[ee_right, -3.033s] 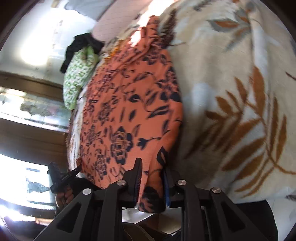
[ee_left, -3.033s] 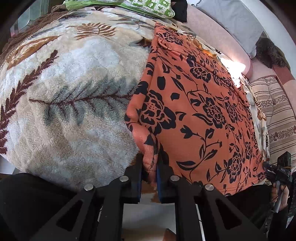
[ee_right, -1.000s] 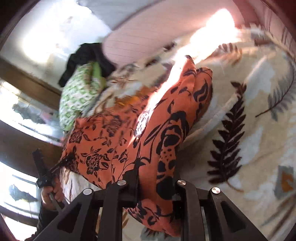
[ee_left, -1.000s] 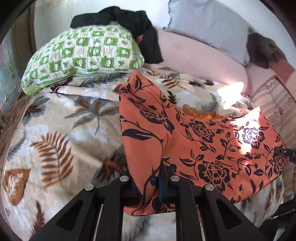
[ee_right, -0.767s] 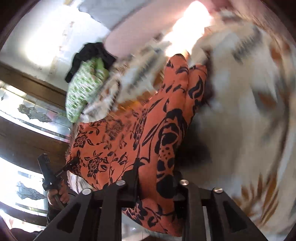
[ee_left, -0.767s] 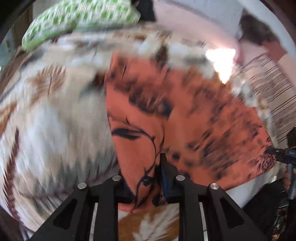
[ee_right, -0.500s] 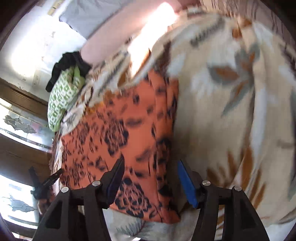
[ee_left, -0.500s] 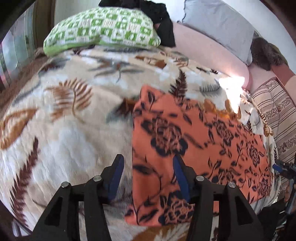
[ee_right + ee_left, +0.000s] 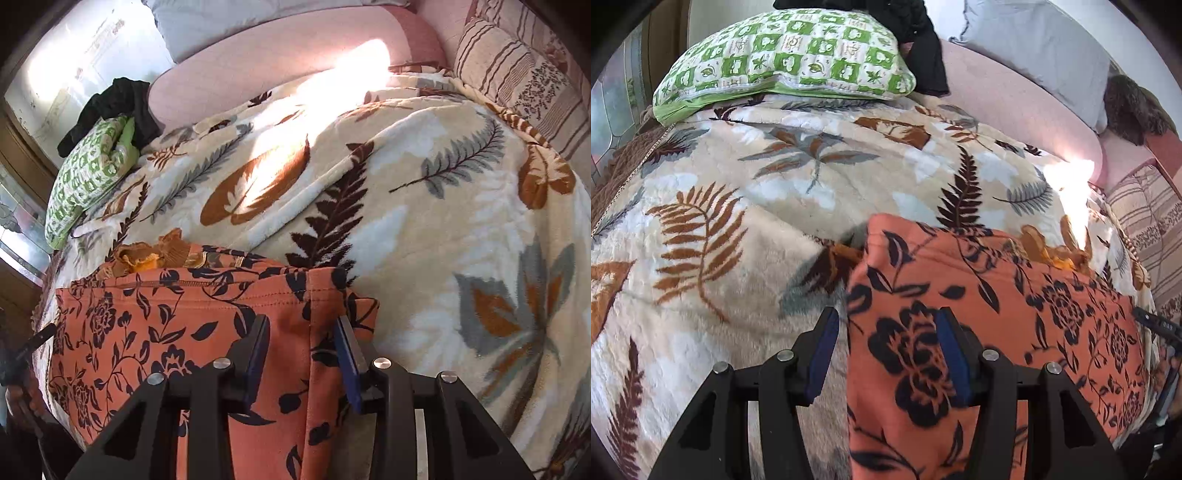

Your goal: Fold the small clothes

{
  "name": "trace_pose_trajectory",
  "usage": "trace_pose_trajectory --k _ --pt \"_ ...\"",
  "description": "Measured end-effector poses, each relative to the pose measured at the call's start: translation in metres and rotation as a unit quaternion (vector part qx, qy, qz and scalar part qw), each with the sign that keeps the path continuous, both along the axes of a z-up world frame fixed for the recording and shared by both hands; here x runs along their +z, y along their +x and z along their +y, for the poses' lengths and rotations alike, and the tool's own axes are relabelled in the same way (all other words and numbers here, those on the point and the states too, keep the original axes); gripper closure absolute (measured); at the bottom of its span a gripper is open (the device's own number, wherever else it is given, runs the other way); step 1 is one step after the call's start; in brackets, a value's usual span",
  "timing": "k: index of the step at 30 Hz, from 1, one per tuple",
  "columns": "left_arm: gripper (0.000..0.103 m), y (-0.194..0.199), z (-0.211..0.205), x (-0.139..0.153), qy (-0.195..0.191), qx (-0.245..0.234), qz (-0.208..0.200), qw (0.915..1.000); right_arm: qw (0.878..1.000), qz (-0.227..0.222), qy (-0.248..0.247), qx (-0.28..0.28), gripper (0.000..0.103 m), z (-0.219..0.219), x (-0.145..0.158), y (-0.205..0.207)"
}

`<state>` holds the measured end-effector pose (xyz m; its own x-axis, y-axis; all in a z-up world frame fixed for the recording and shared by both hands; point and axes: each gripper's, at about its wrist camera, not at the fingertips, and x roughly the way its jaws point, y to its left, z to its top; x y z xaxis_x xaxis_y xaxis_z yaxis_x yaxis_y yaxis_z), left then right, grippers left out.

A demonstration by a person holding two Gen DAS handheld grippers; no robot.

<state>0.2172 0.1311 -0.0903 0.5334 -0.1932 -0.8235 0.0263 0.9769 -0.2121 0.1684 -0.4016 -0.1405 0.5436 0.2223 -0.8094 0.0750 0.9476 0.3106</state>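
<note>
Both grippers had let go of the orange cloth (image 9: 997, 314) since a second earlier, and it now lay spread on the blanket (image 9: 738, 240).

The left gripper (image 9: 884, 347) stood with fingers apart over the cloth's left edge, pads clear of the fabric. The right gripper (image 9: 301, 354) straddled the cloth's right edge, its jaws closing with fabric between them; whether the pads touched it was hard to tell. The cloth lay near the bed's front edge, well apart from the green pillow (image 9: 783, 55) and the black garment (image 9: 110, 103) behind it.
</note>
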Motion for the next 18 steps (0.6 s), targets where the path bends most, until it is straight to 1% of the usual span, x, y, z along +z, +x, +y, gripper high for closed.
trace_pose_trajectory --k 1,2,3,4,5,6,7,10,12,13,15,16,17,18 --pt "0.047 0.005 0.000 0.000 0.001 -0.003 -0.003 1.0000 1.000 -0.003 0.007 -0.007 0.063 -0.003 0.002 -0.002" --pt "0.047 0.010 -0.001 0.001 0.004 -0.005 -0.008 0.9999 1.000 -0.001 0.011 -0.010 0.060 -0.003 0.002 -0.004" --pt "0.047 0.014 -0.001 0.002 0.006 -0.006 -0.013 0.9999 1.000 -0.001 0.012 -0.013 0.047 -0.005 0.003 -0.009" --pt "0.047 0.018 -0.002 0.002 0.007 -0.009 -0.016 0.9998 1.000 -0.006 0.011 -0.015 0.042 -0.006 0.005 -0.013" --pt "0.047 0.022 -0.005 0.001 0.011 -0.016 -0.013 0.9997 1.000 -0.010 0.007 -0.013 0.040 -0.007 0.006 -0.016" --pt "0.052 0.025 -0.006 -0.001 0.015 -0.019 -0.009 0.9997 1.000 -0.013 0.002 -0.011 0.040 -0.007 0.007 -0.018" --pt "0.064 0.027 -0.008 -0.002 0.019 -0.018 -0.006 0.9997 1.000 -0.014 -0.002 -0.008 0.040 -0.006 0.007 -0.017" --pt "0.080 0.031 -0.010 -0.006 0.028 -0.013 0.002 0.9995 1.000 -0.018 -0.010 -0.005 0.040 -0.004 0.007 -0.009" --pt "0.086 0.034 -0.011 -0.008 0.031 -0.012 0.006 0.9994 1.000 -0.017 -0.018 0.004 0.041 0.002 0.003 0.000" --pt "0.092 0.036 -0.011 -0.009 0.034 -0.013 0.010 0.9993 0.999 -0.011 -0.029 0.013 0.042 0.007 0.000 0.005" --pt "0.098 0.037 -0.011 -0.009 0.042 -0.012 0.008 0.9990 0.999 0.010 -0.048 0.022 0.070 0.015 -0.009 0.014" --pt "0.100 0.037 -0.011 -0.008 0.043 -0.012 0.006 0.9990 0.998 0.014 -0.062 0.021 0.080 0.018 -0.010 0.015" --pt "0.100 0.034 -0.011 -0.004 0.043 -0.011 -0.001 0.9990 0.997 0.009 -0.071 0.021 0.094 0.020 -0.007 0.014" --pt "0.100 0.031 -0.011 0.002 0.046 -0.010 -0.012 0.9988 0.997 0.002 -0.079 0.021 0.095 0.023 -0.002 0.011"
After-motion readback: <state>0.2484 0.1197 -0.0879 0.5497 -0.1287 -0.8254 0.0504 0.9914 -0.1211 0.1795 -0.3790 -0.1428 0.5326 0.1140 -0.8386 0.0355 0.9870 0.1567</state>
